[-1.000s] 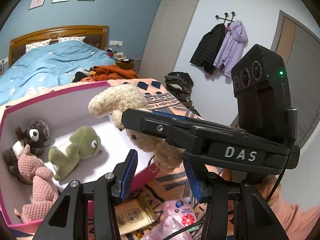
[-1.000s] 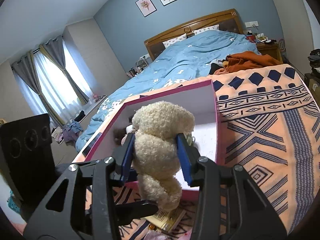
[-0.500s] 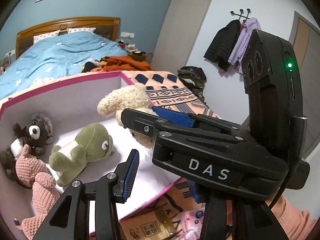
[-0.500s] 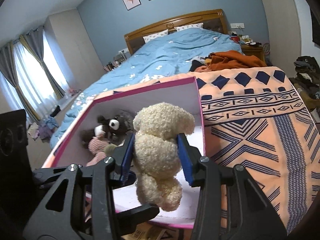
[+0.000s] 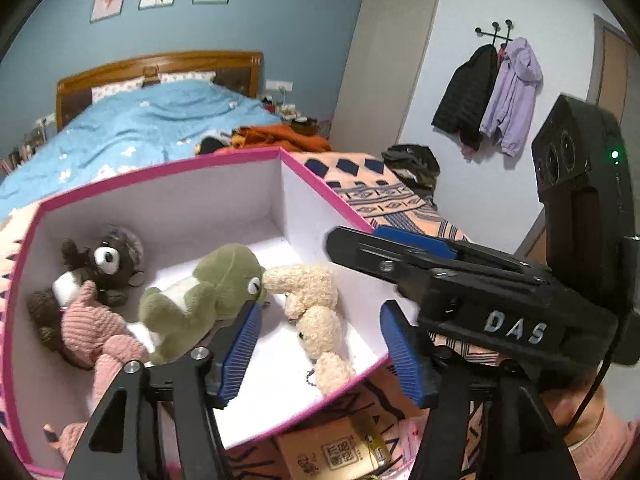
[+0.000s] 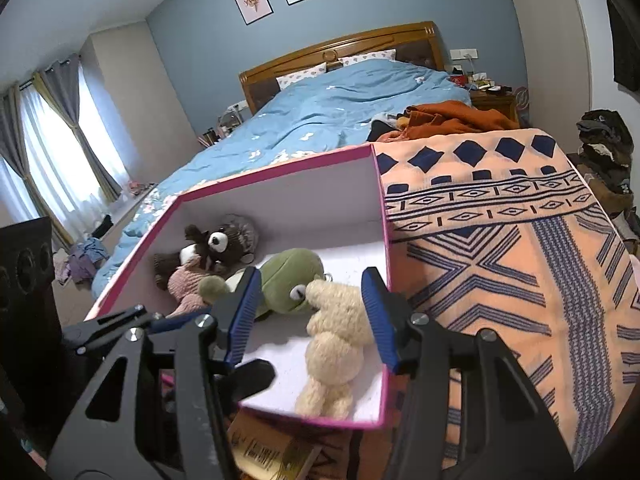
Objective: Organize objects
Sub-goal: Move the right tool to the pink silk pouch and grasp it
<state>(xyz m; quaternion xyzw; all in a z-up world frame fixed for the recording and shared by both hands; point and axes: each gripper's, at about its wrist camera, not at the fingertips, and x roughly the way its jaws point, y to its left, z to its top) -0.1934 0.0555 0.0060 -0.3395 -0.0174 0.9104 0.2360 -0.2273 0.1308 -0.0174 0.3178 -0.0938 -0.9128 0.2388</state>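
A cream plush toy lies inside the pink-rimmed white box, next to a green frog plush. A brown bear and a pink plush lie at the box's left end. My right gripper is open just above the cream plush, not holding it; it also shows in the left wrist view. My left gripper is open and empty over the box's near edge.
The box sits on an orange patterned blanket. A cardboard packet lies in front of the box. A bed with a blue duvet is behind. Coats hang on the right wall.
My right gripper carried the cream plush over the box, then opened. The plush dropped into the box beside the green frog.
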